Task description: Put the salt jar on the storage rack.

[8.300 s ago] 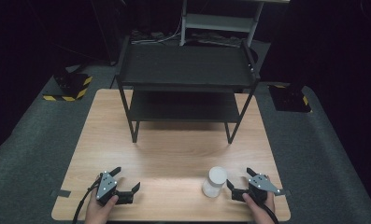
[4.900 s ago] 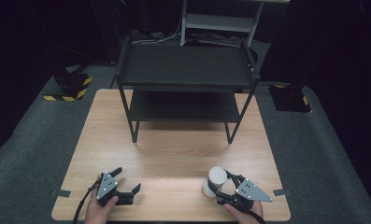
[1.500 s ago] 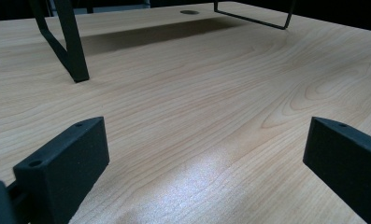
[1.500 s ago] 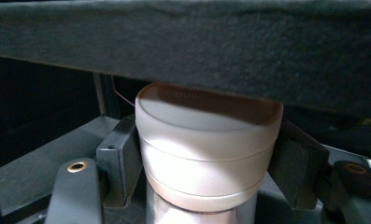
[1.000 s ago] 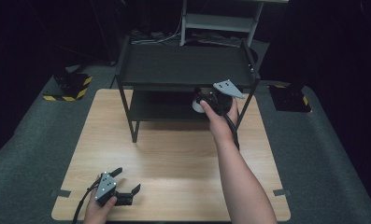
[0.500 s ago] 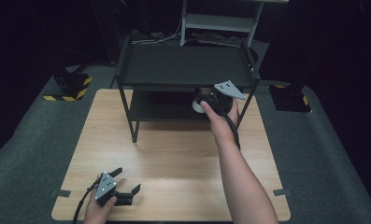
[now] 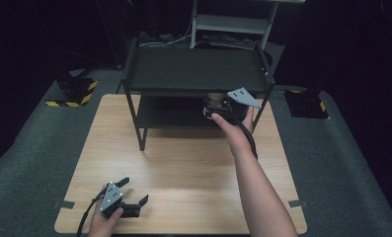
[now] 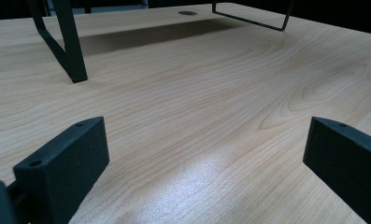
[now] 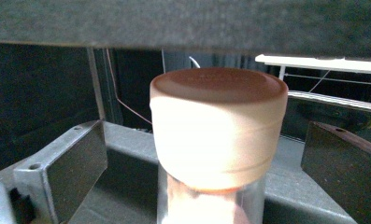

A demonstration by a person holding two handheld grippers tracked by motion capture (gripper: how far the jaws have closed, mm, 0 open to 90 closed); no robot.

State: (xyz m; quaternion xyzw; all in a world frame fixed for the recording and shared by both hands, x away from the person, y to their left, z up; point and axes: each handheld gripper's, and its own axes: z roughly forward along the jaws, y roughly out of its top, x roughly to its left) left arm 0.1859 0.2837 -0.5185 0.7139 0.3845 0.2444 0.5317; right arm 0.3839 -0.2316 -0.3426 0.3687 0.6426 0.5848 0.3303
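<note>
Right gripper view: right gripper [image 9: 204, 154] jaws have just been opening wide around the capped jar [image 9: 218, 126], releasing it upright on the rack's lower shelf [image 7: 183, 112].

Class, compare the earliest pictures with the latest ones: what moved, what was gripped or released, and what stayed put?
The white-capped jar went from the table's near edge onto the lower shelf of the black rack, carried by the right gripper. Its jaws have just been opening and now stand clear on either side of the jar. The left gripper stayed open at the near left of the table.
</note>
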